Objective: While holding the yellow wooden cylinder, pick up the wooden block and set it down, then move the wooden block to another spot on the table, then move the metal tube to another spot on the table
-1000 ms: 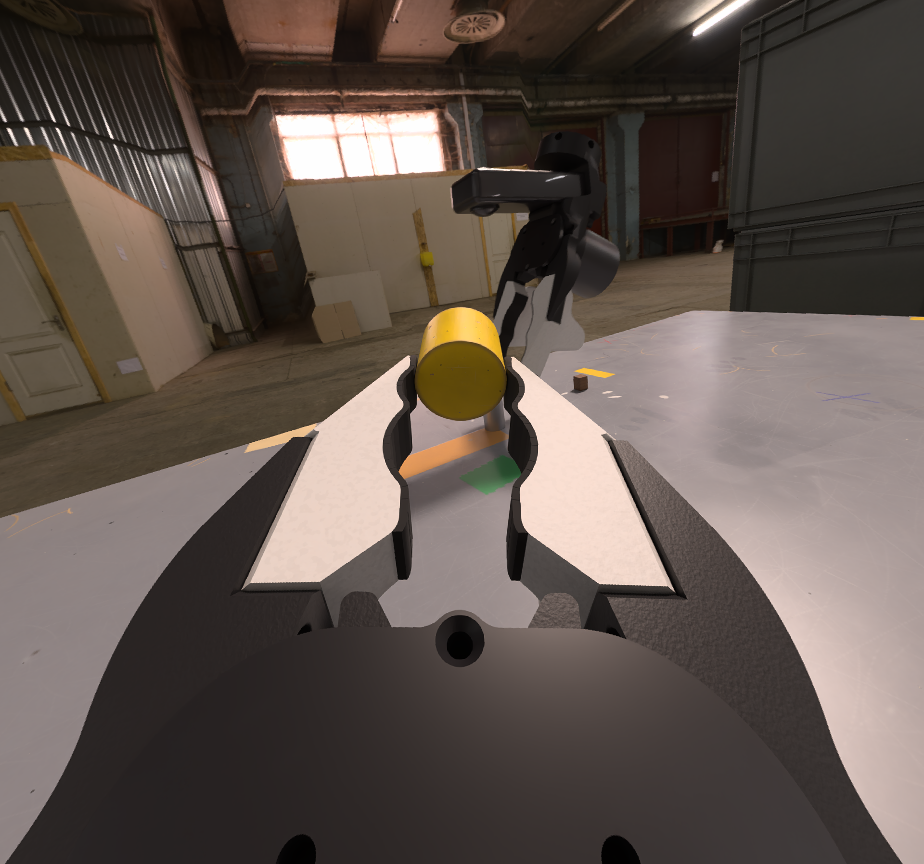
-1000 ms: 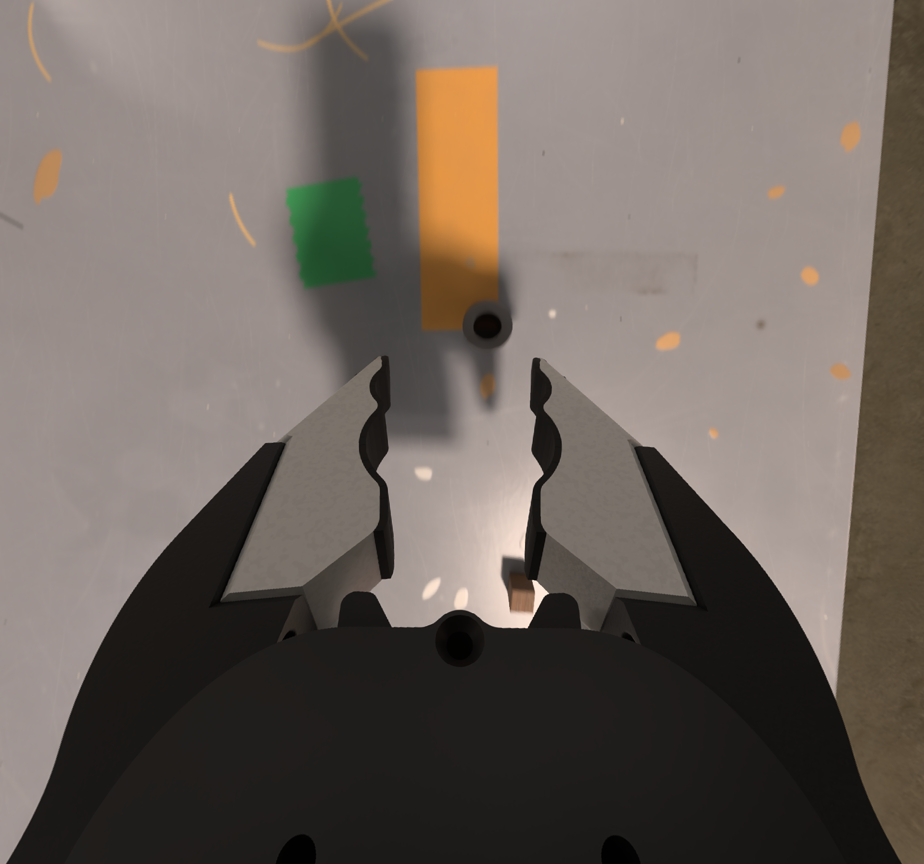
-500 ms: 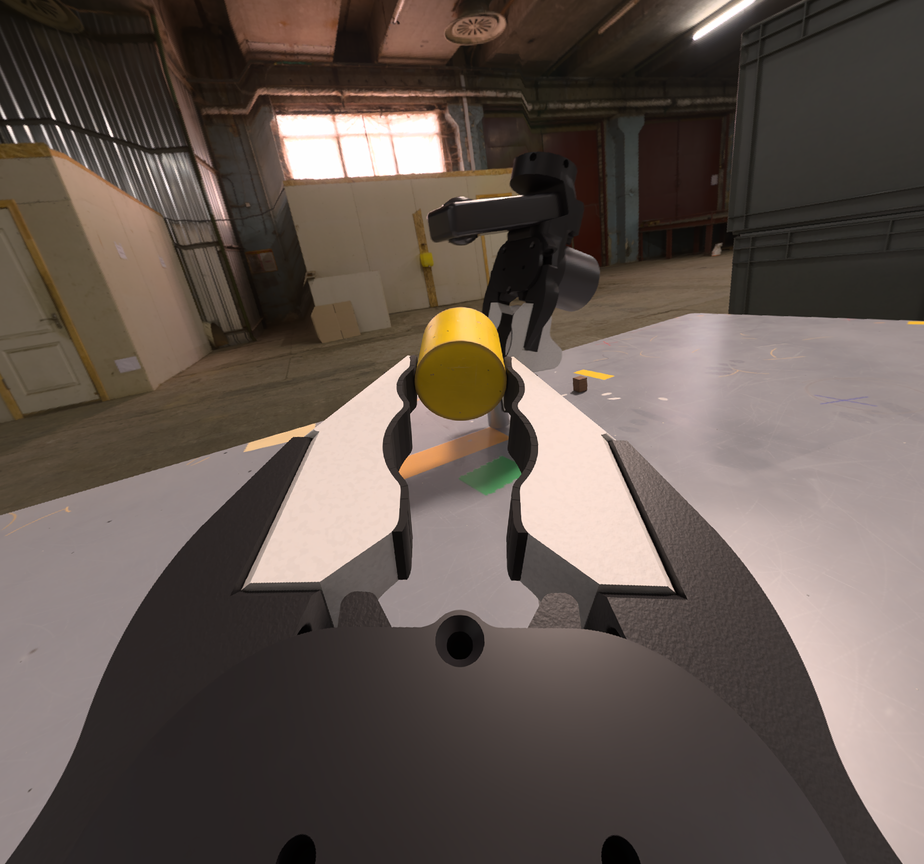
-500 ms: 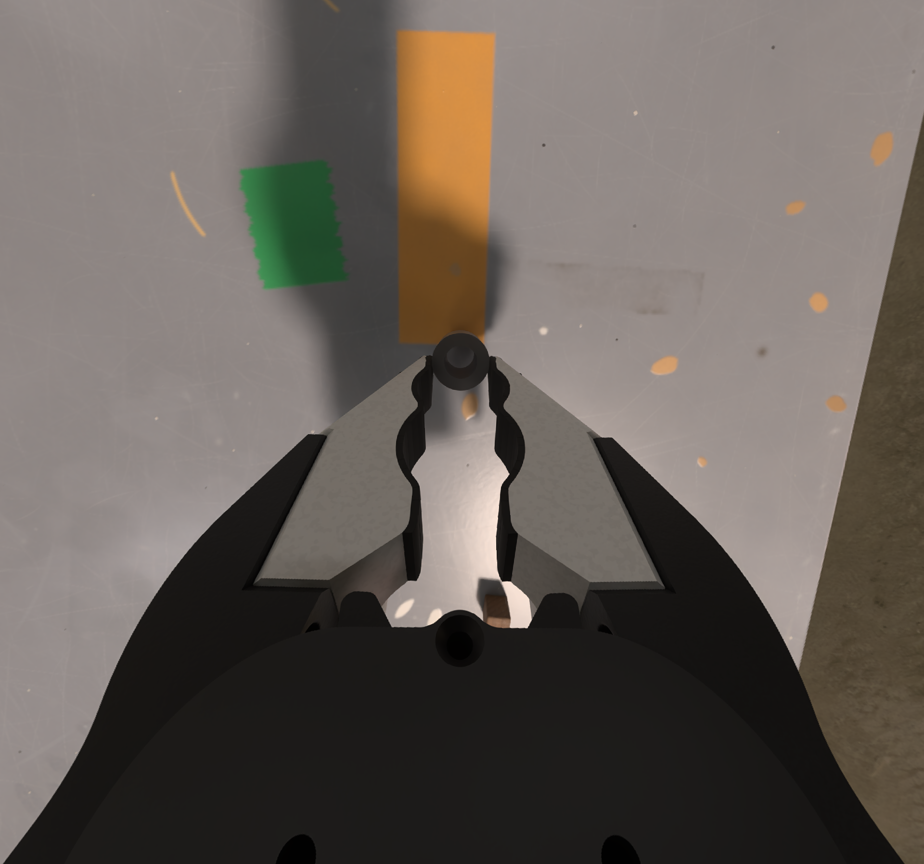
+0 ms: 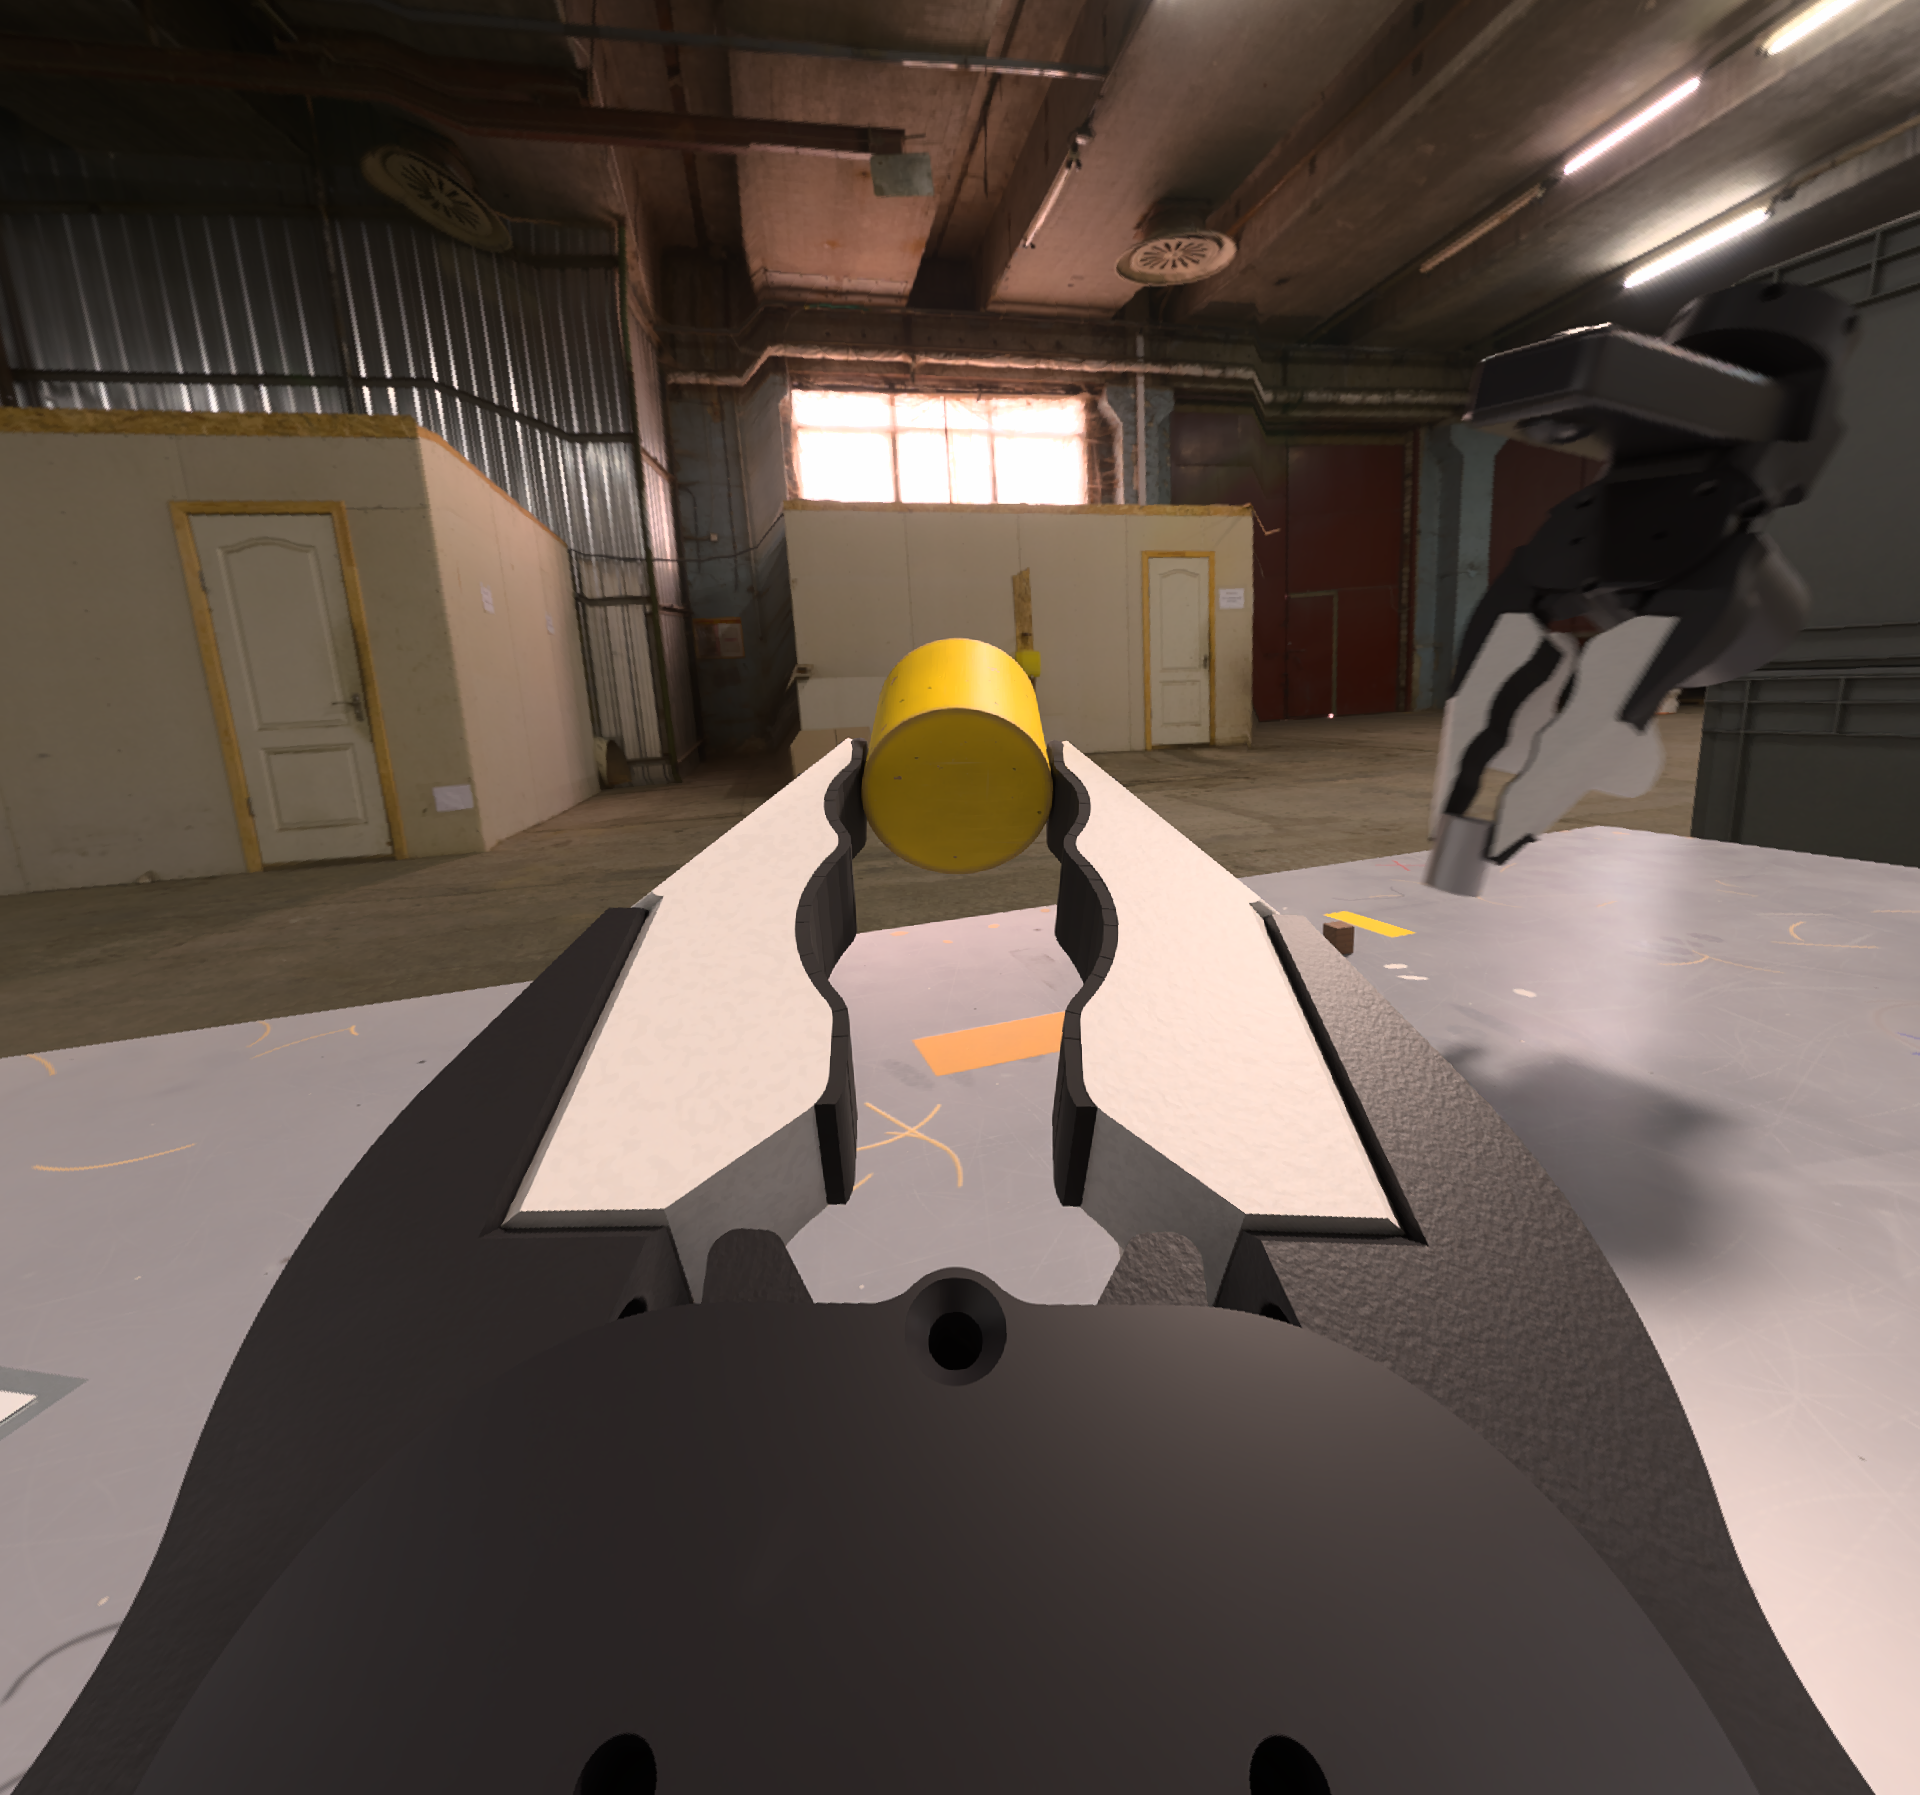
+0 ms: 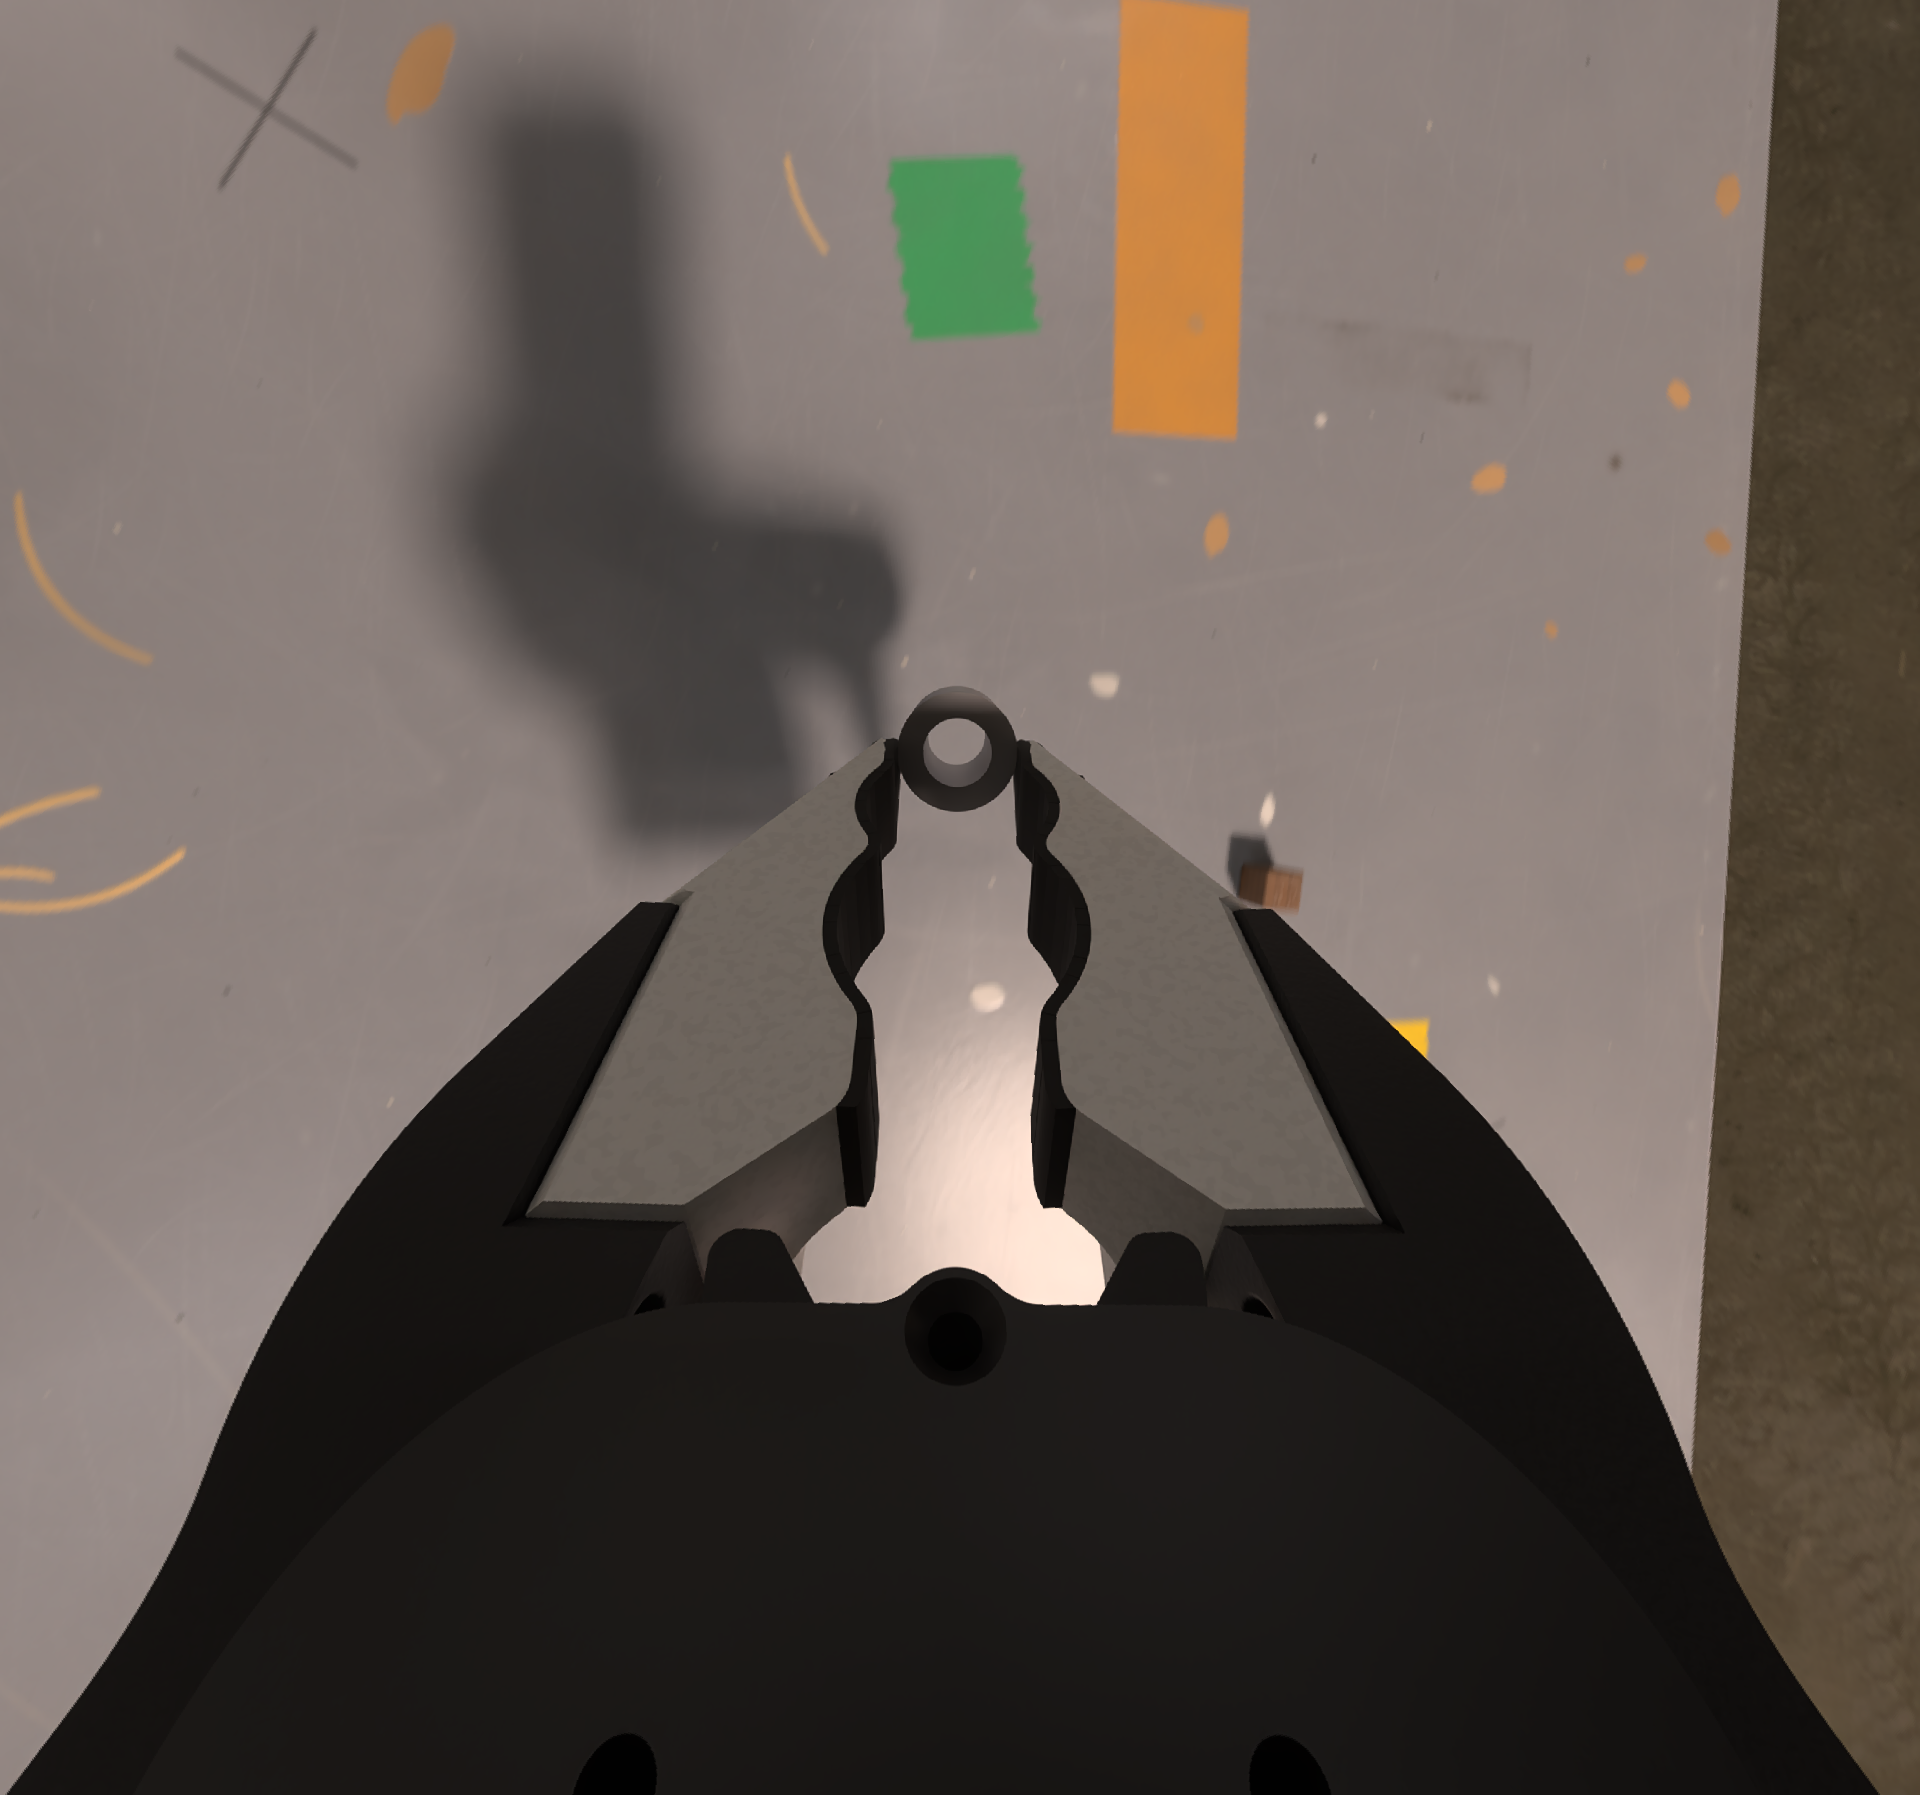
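My left gripper (image 5: 956, 769) is shut on the yellow wooden cylinder (image 5: 956, 758) and holds it level above the grey table (image 5: 1662, 1070). My right gripper (image 6: 956, 758) is shut on the metal tube (image 6: 956, 760), seen end-on at its fingertips, lifted above the table. In the left wrist view the right gripper (image 5: 1481, 836) hangs at the far right, pointing down, with the grey tube (image 5: 1458, 857) at its tips, clear of the surface. The small brown wooden block (image 6: 1270, 885) lies on the table right of the right gripper; it also shows in the left wrist view (image 5: 1338, 937).
An orange strip (image 6: 1179, 218) and a green patch (image 6: 964, 247) are marked on the table. The table's right edge (image 6: 1756, 602) drops to the floor. A dark crate (image 5: 1829, 706) stands at the far right. A small yellow marking (image 5: 1371, 924) lies by the block.
My right gripper closed on the metal tube, lifted it off the table and carried it away from the orange strip. In the left wrist view it moved right; the left gripper shifted too.
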